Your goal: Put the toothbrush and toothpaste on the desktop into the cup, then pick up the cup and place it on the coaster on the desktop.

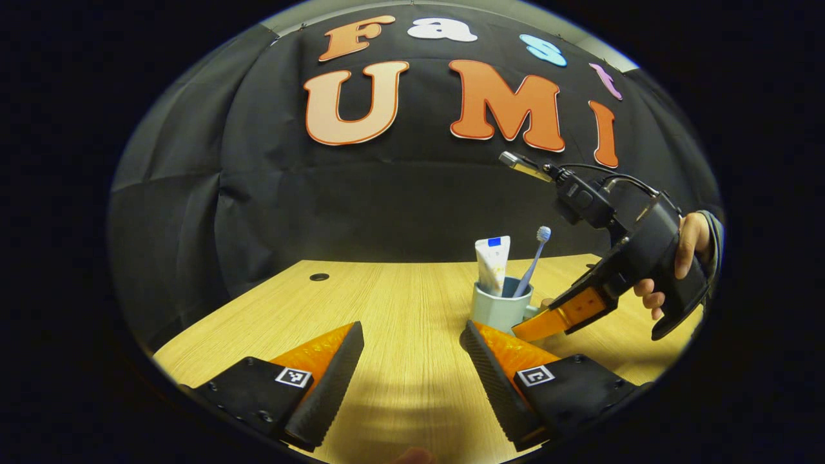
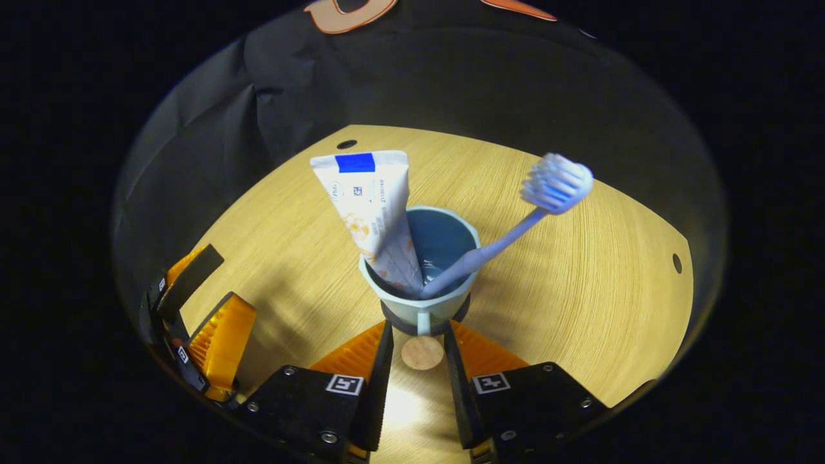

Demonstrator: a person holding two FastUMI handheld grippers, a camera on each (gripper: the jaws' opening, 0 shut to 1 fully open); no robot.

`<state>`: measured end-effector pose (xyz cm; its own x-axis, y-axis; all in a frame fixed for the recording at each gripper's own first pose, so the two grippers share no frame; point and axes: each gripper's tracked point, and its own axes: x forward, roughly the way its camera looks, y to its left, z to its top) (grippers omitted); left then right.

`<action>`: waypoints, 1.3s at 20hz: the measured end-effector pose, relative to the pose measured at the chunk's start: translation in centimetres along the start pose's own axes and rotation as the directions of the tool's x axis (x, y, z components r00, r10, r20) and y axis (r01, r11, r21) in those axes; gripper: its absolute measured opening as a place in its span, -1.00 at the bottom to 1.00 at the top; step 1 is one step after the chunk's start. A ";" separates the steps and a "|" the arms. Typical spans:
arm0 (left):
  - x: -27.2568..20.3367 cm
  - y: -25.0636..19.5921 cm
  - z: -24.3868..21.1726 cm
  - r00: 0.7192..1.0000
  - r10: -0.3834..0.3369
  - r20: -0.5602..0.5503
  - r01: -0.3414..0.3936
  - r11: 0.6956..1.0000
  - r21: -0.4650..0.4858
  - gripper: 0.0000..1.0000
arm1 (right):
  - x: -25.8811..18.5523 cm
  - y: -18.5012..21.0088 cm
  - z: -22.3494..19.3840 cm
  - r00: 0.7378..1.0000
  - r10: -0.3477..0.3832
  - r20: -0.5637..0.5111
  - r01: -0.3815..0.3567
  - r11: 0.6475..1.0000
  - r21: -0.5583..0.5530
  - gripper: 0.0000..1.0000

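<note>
A pale blue cup (image 2: 445,238) stands on the wooden desktop (image 2: 580,290) with a white toothpaste tube (image 2: 370,200) and a light blue toothbrush (image 2: 515,225) upright in it. The fingers of my right gripper (image 2: 417,325) stand close on either side of the cup's handle (image 2: 422,321), with a small gap on each side. A small round cork coaster (image 2: 422,353) shows between them, just short of the cup. My left gripper (image 1: 411,328) hovers open and holds nothing, left of and nearer than the cup (image 1: 499,309). The right gripper (image 1: 525,330) reaches the cup from the right.
A person's hand (image 1: 683,254) holds the right gripper's body. The left gripper (image 2: 200,322) stands at the lower left of the right gripper view. Cable holes (image 1: 319,277) (image 2: 677,263) mark the desktop (image 1: 399,303). Black cloth walls close the back and sides.
</note>
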<state>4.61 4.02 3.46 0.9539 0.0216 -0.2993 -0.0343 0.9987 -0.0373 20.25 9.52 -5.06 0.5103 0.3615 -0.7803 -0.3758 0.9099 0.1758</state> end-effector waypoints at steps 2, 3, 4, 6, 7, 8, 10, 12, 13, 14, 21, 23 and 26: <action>0.3 -0.2 0.5 1.000 -0.005 0.022 0.004 1.000 0.004 0.96 | -0.3 -0.6 0.6 0.996 -0.016 0.088 0.018 1.000 -0.015 0.05; 0.5 -0.4 0.8 0.999 -0.011 0.032 0.011 1.000 0.001 0.99 | -0.6 -1.0 0.7 0.992 -0.022 0.122 0.024 1.000 -0.018 0.17; 0.6 -0.7 0.9 0.999 -0.017 0.042 0.017 1.000 -0.003 0.99 | -1.0 -1.2 0.8 0.988 -0.024 0.155 0.027 1.000 -0.015 0.10; 0.7 -1.2 1.2 0.998 -0.028 0.054 0.028 1.000 -0.010 0.99 | -1.9 -1.7 1.4 0.972 -0.022 0.233 0.022 1.000 0.004 0.32; 0.8 -1.5 1.4 0.998 -0.034 0.058 0.035 0.999 -0.012 0.99 | -2.4 -1.8 1.8 0.962 -0.016 0.272 0.013 1.000 0.013 0.39; 0.9 -1.7 1.4 0.997 -0.041 0.063 0.042 0.999 -0.013 0.99 | -3.1 -2.2 1.9 0.954 -0.023 0.297 0.015 0.999 0.028 0.42; 1.0 -2.2 1.9 0.996 -0.052 0.079 0.053 0.999 -0.011 0.99 | -4.6 -3.5 2.1 0.929 -0.066 0.364 0.053 0.998 0.044 0.45; 1.2 -2.7 2.3 0.993 -0.064 0.095 0.065 0.998 -0.013 0.99 | -6.5 -5.3 2.5 0.890 -0.119 0.439 0.109 0.993 0.047 0.54; 1.4 -2.8 2.6 0.992 -0.070 0.103 0.072 0.997 -0.017 0.99 | -7.6 -5.9 2.6 0.870 -0.130 0.475 0.121 0.991 0.050 0.55; 1.5 -3.0 2.7 0.991 -0.073 0.112 0.076 0.997 -0.021 0.99 | -8.6 -6.3 2.6 0.849 -0.138 0.511 0.130 0.990 0.051 0.55; 2.1 -3.8 4.3 0.982 -0.079 0.172 0.083 0.996 -0.015 0.99 | -13.2 -10.2 1.1 0.719 -0.267 0.642 0.291 0.954 0.071 0.65; 2.3 -3.9 4.7 0.978 -0.074 0.195 0.079 0.997 -0.017 0.99 | -14.4 -10.8 1.1 0.667 -0.292 0.686 0.325 0.942 0.085 0.67; 2.4 -3.9 5.2 0.973 -0.063 0.220 0.070 0.997 -0.022 1.00 | -16.3 -12.2 1.1 0.588 -0.345 0.732 0.377 0.917 0.129 0.67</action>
<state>8.59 0.41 7.83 0.9964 -0.0319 -0.0791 0.0257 0.9966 -0.0786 17.35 -7.25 6.16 0.9956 0.0475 -0.0804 -0.0521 0.9971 -0.0554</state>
